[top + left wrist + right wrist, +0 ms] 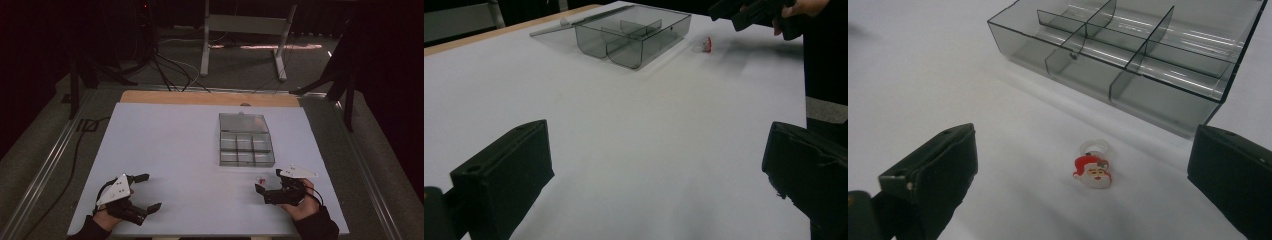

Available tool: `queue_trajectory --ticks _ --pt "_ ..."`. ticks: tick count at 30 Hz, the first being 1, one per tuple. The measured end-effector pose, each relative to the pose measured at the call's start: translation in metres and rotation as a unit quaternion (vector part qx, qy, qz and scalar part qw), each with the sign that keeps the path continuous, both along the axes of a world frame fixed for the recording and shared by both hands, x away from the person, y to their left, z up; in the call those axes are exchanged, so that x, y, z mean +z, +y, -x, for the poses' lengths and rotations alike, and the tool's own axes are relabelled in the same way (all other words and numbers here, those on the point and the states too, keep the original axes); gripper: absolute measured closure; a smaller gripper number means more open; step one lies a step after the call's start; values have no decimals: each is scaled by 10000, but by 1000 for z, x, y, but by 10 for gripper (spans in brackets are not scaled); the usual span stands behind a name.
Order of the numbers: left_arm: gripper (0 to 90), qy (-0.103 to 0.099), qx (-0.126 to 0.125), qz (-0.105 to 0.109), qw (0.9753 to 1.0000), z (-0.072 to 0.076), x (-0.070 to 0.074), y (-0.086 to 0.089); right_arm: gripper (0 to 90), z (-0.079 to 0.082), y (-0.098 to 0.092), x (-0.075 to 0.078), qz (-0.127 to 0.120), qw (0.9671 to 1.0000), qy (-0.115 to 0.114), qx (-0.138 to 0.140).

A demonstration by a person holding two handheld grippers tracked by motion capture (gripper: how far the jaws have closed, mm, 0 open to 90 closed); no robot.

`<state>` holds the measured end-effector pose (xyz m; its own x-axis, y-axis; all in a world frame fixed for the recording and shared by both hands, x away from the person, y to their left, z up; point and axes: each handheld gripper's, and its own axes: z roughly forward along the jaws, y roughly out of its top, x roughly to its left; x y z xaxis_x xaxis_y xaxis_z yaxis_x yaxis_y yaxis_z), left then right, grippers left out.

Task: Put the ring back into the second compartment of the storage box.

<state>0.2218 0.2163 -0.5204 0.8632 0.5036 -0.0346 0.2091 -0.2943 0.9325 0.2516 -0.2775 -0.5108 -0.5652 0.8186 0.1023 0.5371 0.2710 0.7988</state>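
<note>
Closest to the person, the left gripper (149, 191) sits low over the near left part of the white table (165, 145), held in a hand (102, 218) that comes in from the bottom edge. Its two black jaws are spread wide apart and hold nothing; in the left gripper view only bare white surface lies between them.

Over on the near right, the right gripper (269, 182) is held in the other hand (302, 202), pointing left and slightly away from the person. Its jaws are also wide open and empty. Just ahead of them on the table lies a small Santa ring (1093, 171), a red and white Santa face on a clear band, lying flat and touching neither jaw. In the high view it is a tiny pale and red speck (260, 178) just beside the gripper's tips.

A little farther on, past the ring, stands a smoky clear plastic box (246, 145), divided into small compartments. Its lid (243, 121) is swung open and lies flat on the far side. The compartments look empty in the right gripper view.

Beyond the white top runs a strip of wooden edge (210, 98), then dark floor with cables (170, 70) and a grey metal frame (245, 30).
</note>
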Motion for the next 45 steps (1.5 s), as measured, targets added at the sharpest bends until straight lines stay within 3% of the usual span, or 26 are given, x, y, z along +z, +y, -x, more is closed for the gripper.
queue_trajectory --ticks 9,16,20,27,28,32,45 --pt "2 24 1 1 10000 -1 0 0 0 -3 4 -8 162 9996 196 90" --pt "2 42 -6 -7 10000 -1 0 0 79 -5 6 -12 327 9988 348 43" --pt "2 66 -9 -1 10000 -1 0 0 221 -7 7 -13 507 9978 435 35" --pt "2 68 -2 6 10000 -1 0 0 273 -8 10 -15 773 9962 390 51" --pt "2 59 -8 11 10000 -1 0 1 342 -9 10 -14 821 9958 391 45" --pt "2 55 -2 -8 10000 -1 0 0 418 -10 11 -15 885 9953 393 42" --pt "2 60 -5 0 10000 -1 0 0 589 -13 15 -16 1063 9933 452 28"
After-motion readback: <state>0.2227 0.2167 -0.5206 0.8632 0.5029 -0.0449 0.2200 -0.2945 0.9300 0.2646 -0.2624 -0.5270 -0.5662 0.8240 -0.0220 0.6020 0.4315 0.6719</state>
